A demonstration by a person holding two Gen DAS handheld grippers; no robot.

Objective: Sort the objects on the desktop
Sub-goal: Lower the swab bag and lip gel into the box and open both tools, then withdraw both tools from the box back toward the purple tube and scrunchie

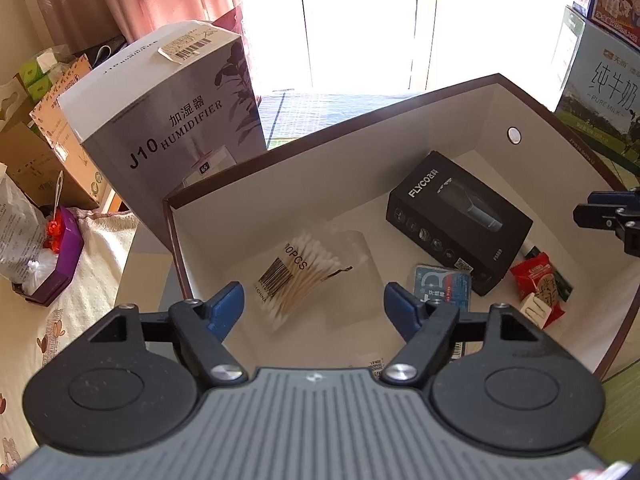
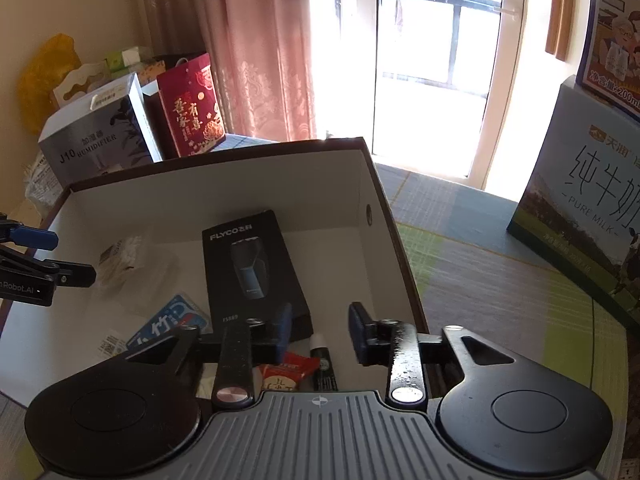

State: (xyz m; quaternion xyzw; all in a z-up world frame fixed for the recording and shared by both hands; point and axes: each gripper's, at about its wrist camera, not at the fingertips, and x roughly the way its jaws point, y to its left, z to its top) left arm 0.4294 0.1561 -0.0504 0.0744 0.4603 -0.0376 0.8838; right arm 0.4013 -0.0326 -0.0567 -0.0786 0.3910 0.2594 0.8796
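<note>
We see the left tongs (image 1: 314,306) spread apart and empty at the lower centre of the left view, hovering over a clear bag of wooden cotton swabs (image 1: 298,276) on the floor of the white-lined, brown-edged open box (image 1: 224,176). The right tongs (image 2: 320,330) also stand apart, empty, above a red snack packet (image 2: 286,370) and a black-and-white tube (image 2: 322,360). Mid-frame lies the black FLYCO shaver carton (image 2: 250,270), a blue packet (image 2: 176,320) to its lower left. Upper left stands a grey J10 humidifier carton (image 1: 160,108); far right, a green pure-milk carton (image 2: 584,208).
</note>
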